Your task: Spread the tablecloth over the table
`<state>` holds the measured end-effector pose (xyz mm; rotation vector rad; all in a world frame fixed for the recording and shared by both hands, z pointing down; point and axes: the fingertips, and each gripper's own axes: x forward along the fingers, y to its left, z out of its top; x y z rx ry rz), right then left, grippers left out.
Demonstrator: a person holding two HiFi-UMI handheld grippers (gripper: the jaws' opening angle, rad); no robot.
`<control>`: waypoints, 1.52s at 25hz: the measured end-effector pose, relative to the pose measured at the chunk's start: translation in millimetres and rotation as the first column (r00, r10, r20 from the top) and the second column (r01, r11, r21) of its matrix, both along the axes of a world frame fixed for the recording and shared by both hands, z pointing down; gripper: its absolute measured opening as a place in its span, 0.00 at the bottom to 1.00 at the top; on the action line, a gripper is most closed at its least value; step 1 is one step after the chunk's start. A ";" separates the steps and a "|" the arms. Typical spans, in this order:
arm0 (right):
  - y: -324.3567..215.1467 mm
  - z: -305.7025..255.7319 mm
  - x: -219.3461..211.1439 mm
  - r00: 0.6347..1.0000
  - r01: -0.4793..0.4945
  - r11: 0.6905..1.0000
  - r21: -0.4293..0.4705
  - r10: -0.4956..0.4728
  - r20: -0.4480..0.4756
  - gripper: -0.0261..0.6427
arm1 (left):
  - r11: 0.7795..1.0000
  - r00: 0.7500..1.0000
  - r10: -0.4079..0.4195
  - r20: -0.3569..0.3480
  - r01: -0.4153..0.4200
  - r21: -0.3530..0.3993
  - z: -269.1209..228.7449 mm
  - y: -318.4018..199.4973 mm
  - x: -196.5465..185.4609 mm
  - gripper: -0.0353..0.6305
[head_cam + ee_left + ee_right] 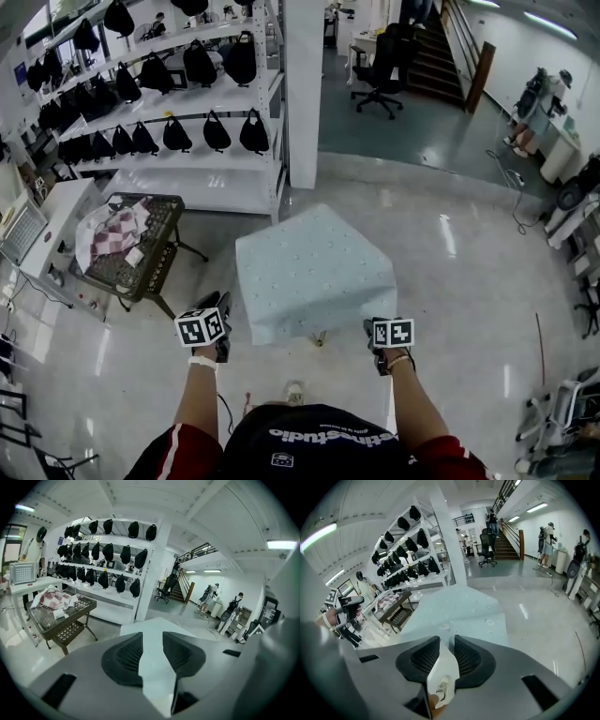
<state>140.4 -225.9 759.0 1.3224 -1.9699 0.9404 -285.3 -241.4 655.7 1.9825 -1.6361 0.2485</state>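
Note:
A pale blue tablecloth lies spread over a small square table and hangs down its sides. My left gripper is at the cloth's near left corner. Its jaws stand apart, and the tablecloth shows through the gap with no pad pressing on it. My right gripper is at the near right corner. In the right gripper view its pads stand a little apart. The tablecloth lies just ahead, and floor and a shoe show through the gap below.
A wicker side table with folded cloths stands to the left. White shelves of black bags rise behind it, with a white pillar beside them. An office chair and stairs are far back. A person stands at far right.

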 end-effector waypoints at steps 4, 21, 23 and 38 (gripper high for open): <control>6.5 -7.3 19.6 0.998 -0.053 0.998 0.015 0.052 0.036 0.21 | 0.999 0.999 0.032 -0.002 -0.032 0.009 -3.5 -3.1 19.1 0.27; 12.1 -82.5 88.7 0.985 -0.156 0.976 0.150 0.143 0.098 0.21 | 0.988 0.991 0.131 -0.023 -0.129 0.084 -51.0 -18.0 104.6 0.27; 6.0 -99.4 90.8 0.986 -0.156 0.970 0.186 0.140 0.095 0.21 | 0.986 0.990 0.136 -0.028 -0.132 0.103 -63.5 -18.3 110.3 0.27; -23.2 -230.9 60.5 0.992 -0.075 0.865 0.496 0.015 0.124 0.20 | 0.942 0.975 0.205 0.079 -0.219 0.253 -140.7 -16.3 158.0 0.20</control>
